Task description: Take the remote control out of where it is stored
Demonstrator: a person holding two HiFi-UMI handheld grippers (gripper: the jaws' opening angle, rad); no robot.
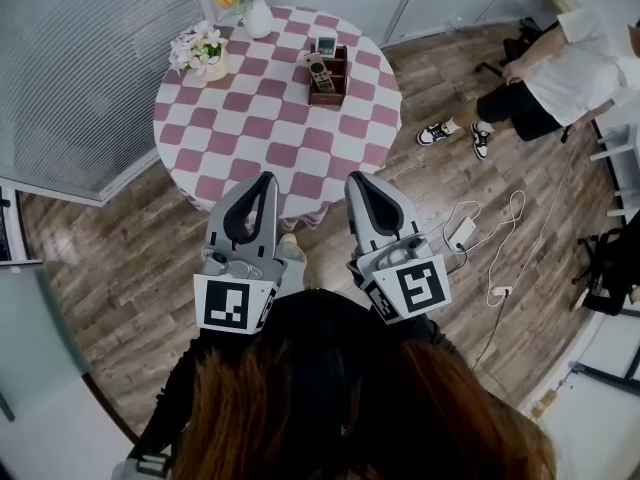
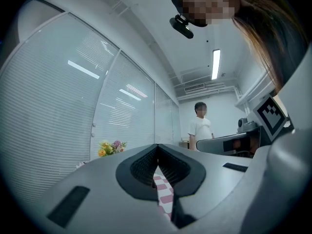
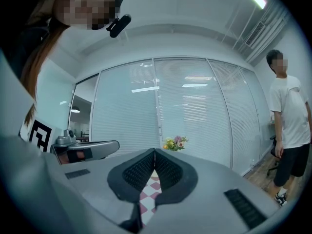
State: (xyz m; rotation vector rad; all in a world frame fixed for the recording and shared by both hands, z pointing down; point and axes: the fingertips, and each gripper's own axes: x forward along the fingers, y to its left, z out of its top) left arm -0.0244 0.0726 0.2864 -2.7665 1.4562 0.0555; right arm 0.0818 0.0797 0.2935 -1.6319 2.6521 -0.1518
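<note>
A grey remote control (image 1: pixel 320 72) stands in a brown wooden holder (image 1: pixel 331 90) on the far side of a round table with a pink-and-white checked cloth (image 1: pixel 260 118). A smaller white device (image 1: pixel 326 45) sits in the back of the same holder. My left gripper (image 1: pixel 266 177) and right gripper (image 1: pixel 354 178) hover side by side at the table's near edge, well short of the holder. Both are shut with nothing in them. In the left gripper view the left gripper (image 2: pixel 157 146) has its tips together over the cloth. The right gripper (image 3: pixel 155 151) looks the same in the right gripper view.
A white vase of flowers (image 1: pixel 256 8) and a small flower pot (image 1: pixel 205 53) stand on the table's far left. A person (image 1: pixel 560 68) sits at the right. White cables and a charger (image 1: pixel 465 230) lie on the wooden floor. A blind-covered glass wall (image 1: pixel 90 68) runs along the left.
</note>
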